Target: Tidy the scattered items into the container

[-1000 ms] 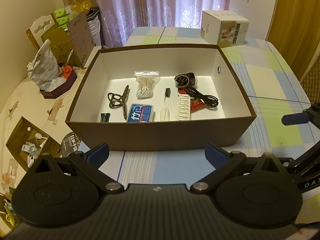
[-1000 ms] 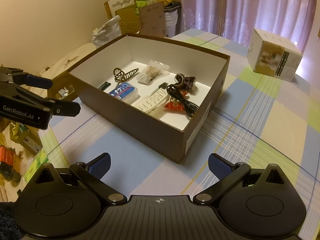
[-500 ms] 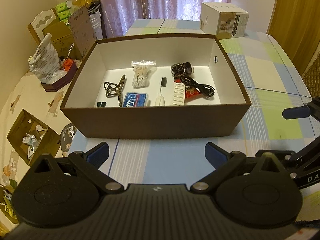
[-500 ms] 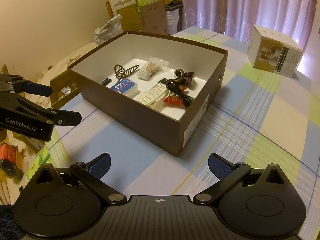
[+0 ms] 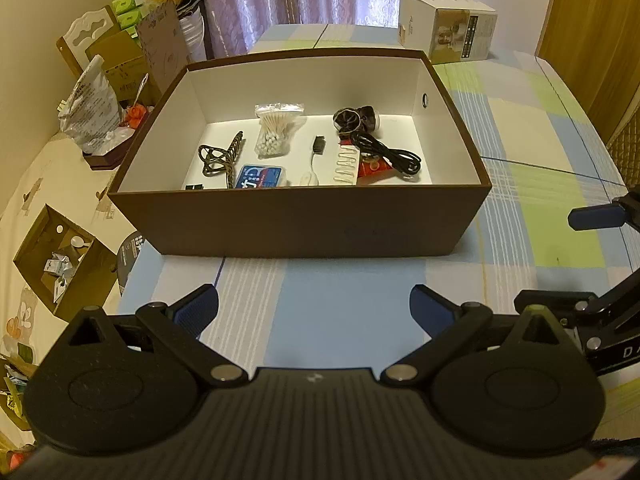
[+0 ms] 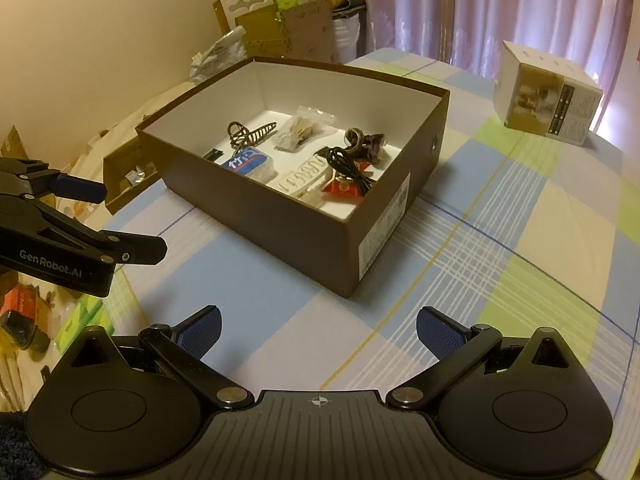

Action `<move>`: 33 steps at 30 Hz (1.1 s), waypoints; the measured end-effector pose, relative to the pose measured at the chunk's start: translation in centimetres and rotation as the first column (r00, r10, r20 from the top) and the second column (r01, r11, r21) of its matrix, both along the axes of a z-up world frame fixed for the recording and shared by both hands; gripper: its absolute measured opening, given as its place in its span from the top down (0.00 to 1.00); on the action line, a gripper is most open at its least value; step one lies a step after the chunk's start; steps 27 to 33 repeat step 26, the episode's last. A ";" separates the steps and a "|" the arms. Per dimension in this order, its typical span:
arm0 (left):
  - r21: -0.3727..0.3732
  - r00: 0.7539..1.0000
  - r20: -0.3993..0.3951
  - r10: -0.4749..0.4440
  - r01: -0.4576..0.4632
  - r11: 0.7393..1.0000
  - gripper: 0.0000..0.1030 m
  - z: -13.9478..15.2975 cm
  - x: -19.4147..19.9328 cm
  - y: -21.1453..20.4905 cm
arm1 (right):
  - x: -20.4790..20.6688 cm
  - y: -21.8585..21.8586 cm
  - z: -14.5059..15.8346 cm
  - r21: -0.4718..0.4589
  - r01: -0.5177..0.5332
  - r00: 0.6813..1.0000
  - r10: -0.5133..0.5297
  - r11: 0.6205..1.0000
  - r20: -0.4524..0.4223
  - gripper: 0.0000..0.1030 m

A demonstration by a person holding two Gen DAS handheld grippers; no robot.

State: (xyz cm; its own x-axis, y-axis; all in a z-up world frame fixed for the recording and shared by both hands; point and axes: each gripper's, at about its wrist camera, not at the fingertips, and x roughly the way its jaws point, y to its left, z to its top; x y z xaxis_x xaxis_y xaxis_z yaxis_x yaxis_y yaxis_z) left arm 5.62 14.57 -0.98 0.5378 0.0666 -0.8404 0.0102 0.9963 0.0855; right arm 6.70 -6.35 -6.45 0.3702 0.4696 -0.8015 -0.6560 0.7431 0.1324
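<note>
The brown box (image 5: 296,220) sits on the checked tablecloth (image 5: 332,300), its long axis running left to right across the left wrist view. Inside lie a hair claw (image 5: 220,156), a bag of cotton swabs (image 5: 276,132), a blue packet (image 5: 260,176), a black cable (image 5: 388,152) and other small items. No loose item shows on the cloth near the box. The left gripper (image 5: 314,308) and the right gripper (image 6: 318,330) both stand wide and empty, near side of the box. The left faces it squarely; the right faces its right near corner. Tidying appears complete.
</note>
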 end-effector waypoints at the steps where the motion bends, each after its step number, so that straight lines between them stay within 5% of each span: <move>1: 0.001 1.000 -0.001 0.001 -0.001 1.000 0.03 0.0 -0.1 -0.1 | 0.0 -0.1 0.0 0.000 -0.001 1.000 0.001 1.000 -0.001 0.02; 33: 0.010 0.999 0.006 0.039 -0.039 0.999 0.02 0.2 -1.8 -1.1 | -0.8 -0.9 0.0 0.005 -0.042 0.999 0.042 0.999 0.003 0.02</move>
